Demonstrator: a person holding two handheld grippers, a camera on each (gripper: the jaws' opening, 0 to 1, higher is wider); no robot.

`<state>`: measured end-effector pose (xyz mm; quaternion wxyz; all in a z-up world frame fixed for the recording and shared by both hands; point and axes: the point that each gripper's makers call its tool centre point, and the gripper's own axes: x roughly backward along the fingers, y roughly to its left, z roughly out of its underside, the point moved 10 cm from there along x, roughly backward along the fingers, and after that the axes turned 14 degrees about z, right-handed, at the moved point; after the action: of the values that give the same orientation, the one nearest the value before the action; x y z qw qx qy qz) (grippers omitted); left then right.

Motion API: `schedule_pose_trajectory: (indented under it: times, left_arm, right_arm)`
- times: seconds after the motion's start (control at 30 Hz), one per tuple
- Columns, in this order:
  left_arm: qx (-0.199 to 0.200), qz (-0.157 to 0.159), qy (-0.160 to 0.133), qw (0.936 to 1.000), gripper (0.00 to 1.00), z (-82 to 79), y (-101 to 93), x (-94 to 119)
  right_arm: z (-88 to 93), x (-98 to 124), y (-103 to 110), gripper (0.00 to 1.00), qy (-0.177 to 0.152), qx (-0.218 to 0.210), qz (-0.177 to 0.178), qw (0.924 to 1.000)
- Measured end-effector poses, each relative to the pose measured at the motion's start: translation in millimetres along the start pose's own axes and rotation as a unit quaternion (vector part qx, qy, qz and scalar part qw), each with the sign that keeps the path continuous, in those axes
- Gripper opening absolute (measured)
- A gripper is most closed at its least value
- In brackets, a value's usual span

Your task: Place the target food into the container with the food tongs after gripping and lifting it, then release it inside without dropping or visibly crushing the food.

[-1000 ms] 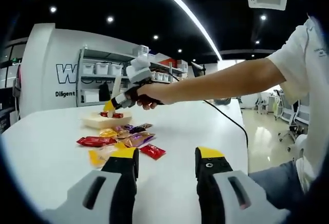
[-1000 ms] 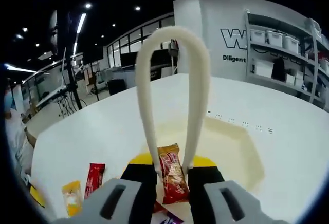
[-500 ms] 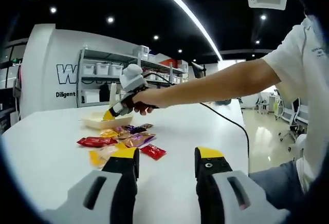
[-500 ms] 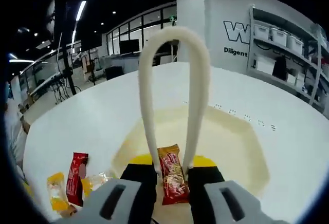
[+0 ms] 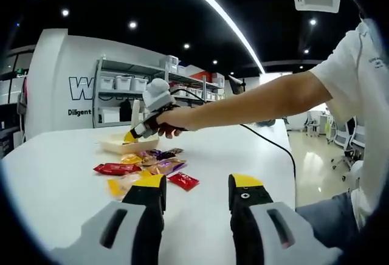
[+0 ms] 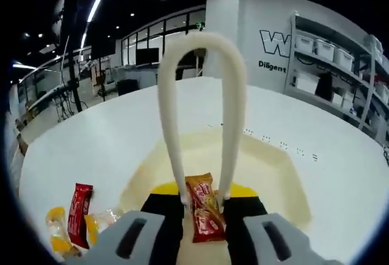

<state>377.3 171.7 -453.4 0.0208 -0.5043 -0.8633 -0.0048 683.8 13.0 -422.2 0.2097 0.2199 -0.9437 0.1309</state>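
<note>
Tongs (image 6: 200, 113) in my right tool (image 6: 197, 207) have come down over the cream container (image 6: 273, 174), which has spread wider under the snack bar (image 6: 203, 207) than a second ago, so I judge the drop is close. My right tool is clamped on the tongs, which pinch the bar between their tips, above the container floor at 6 o'clock. My left tool (image 5: 194, 201) hangs wide, gripping nothing, over the surface (image 5: 55, 180), with loose packets (image 5: 146, 168) at 11 o'clock.
</note>
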Motion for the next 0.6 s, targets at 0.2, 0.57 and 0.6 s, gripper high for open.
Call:
schedule_pose_trajectory:
  times: [0.2,0.57,0.6]
  left_arm:
    - [0.002,0.000,0.000,1.0000,0.39,-0.1,0.3,-0.1]
    - [0.001,-0.002,0.001,1.0000,0.39,-0.3,0.7,-0.2]
    - [0.001,-0.004,0.002,1.0000,0.39,-0.3,0.8,-0.2]
  right_arm:
    - [-10.3,3.9,-6.5,0.20,-0.008,-0.009,0.002,0.9999]
    - [-14.1,40.9,-24.7,0.15,-0.008,-0.050,-0.010,0.9987]
    - [-12.2,51.3,-22.6,0.14,-0.006,-0.071,-0.018,0.9973]
